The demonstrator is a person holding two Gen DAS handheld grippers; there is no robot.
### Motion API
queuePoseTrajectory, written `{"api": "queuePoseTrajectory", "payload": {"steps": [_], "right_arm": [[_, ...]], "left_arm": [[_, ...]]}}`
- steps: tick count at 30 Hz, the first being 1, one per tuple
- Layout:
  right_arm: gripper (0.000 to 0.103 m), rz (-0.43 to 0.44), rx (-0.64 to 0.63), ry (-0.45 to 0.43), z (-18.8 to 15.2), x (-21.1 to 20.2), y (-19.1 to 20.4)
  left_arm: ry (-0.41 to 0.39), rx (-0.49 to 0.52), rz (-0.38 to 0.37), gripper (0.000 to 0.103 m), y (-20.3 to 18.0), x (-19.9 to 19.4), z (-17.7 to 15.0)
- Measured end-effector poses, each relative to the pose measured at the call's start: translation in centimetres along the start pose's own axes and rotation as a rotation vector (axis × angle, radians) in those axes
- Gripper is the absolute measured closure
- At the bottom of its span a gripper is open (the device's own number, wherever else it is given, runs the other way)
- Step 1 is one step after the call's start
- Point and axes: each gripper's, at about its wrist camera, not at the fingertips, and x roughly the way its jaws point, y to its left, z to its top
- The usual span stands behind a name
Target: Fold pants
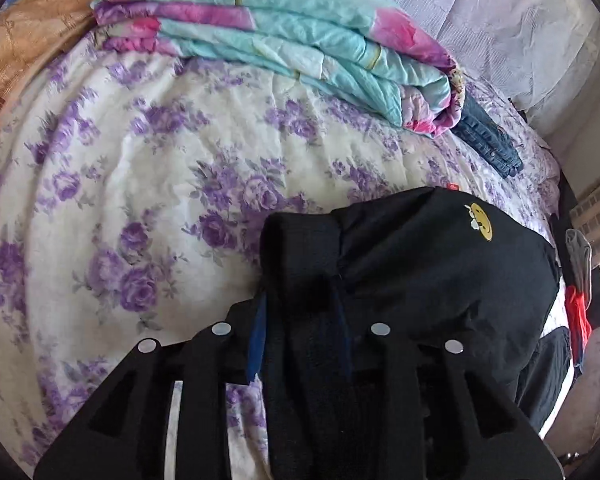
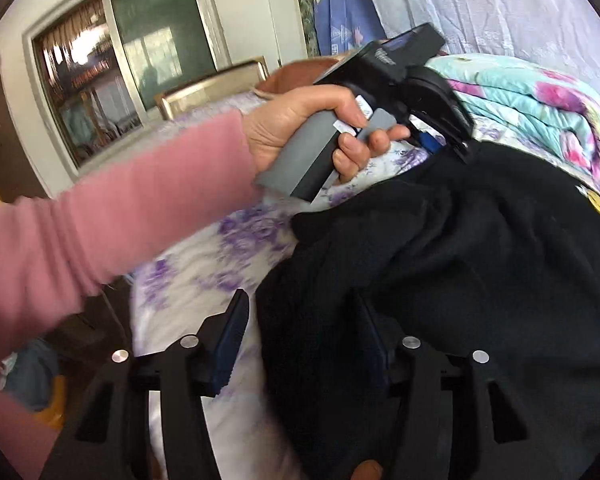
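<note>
The black pants (image 1: 440,264) with a yellow smiley patch (image 1: 482,222) lie bunched on the floral bedspread (image 1: 140,200). My left gripper (image 1: 300,320) is shut on a thick fold of the black pants, which fills the gap between its blue pads. In the right wrist view the left gripper (image 2: 446,140), held by a hand in a pink sleeve, grips the pants' far edge. My right gripper (image 2: 304,340) stands with its jaws wide apart, the black pants (image 2: 460,280) lying between them and over the right finger.
A folded turquoise and pink quilt (image 1: 280,40) lies at the back of the bed, with folded blue jeans (image 1: 488,140) beside it. A window (image 2: 112,64) and a wooden headboard (image 2: 212,88) are to the left. Clothes hang off the bed's right edge (image 1: 580,304).
</note>
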Motion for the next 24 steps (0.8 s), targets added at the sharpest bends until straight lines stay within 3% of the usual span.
{"api": "queuePoseTrajectory", "payload": {"steps": [1,3,5,8,10,13,14,15,16,17,18,19,20,22,24], "right_arm": [[0.038,-0.031,-0.003,-0.039,-1.0,-2.6,-0.2],[0.034,-0.129,0.019,-0.1,-2.6,-6.9,-1.5],[0.034,-0.255,0.094,-0.141,-5.0,-11.4,-3.8],[0.034,-0.499,0.255,-0.17,-9.3,-17.8,-7.6],[0.034,-0.63,0.409,-0.17,-13.7,-21.7,-10.8],[0.034,-0.832,0.559,-0.038,-19.9,-23.3,-13.7],[0.034,-0.868,0.598,0.021,-22.8,-23.5,-14.2],[0.034,-0.842,0.582,-0.063,-24.2,-24.6,-13.2],[0.034,-0.831,0.588,-0.063,-24.8,-24.9,-12.6],[0.032,-0.832,0.576,-0.033,-25.1,-25.3,-11.8],[0.026,-0.841,0.553,-0.001,-25.2,-26.0,-11.1],[0.011,-0.862,0.542,0.063,-25.2,-26.0,-10.8],[0.009,-0.909,0.533,0.149,-25.3,-26.0,-10.6],[0.009,-0.911,0.5,0.177,-23.9,-26.9,-10.3],[0.009,-0.906,0.424,0.138,-21.7,-27.8,-10.0]], "left_arm": [[-0.036,0.025,0.07,0.068,-0.7,-1.2,0.1],[-0.133,0.103,0.195,0.047,-2.4,-4.2,0.2],[-0.195,0.156,0.237,0.045,-3.7,-6.7,-0.3],[-0.225,0.229,0.129,0.037,-6.7,-9.7,-2.2],[-0.21,0.299,0.036,0.034,-9.7,-10.3,-5.3],[-0.153,0.402,-0.035,0.03,-13.1,-8.9,-11.4],[-0.116,0.428,-0.029,0.03,-13.8,-7.8,-13.4],[-0.079,0.444,-0.018,0.03,-13.9,-6.8,-15.4],[-0.016,0.454,0.004,0.03,-13.7,-5.0,-17.4],[0.0,0.45,0.023,0.029,-13.4,-4.1,-18.7],[-0.042,0.438,0.018,0.029,-12.9,-4.5,-19.6],[-0.049,0.435,0.007,0.029,-12.6,-5.3,-19.9],[-0.026,0.436,0.001,0.029,-12.3,-6.2,-19.8],[-0.052,0.417,0.007,0.029,-11.5,-8.4,-18.9],[-0.102,0.41,0.052,0.02,-10.7,-10.8,-16.9]]}}
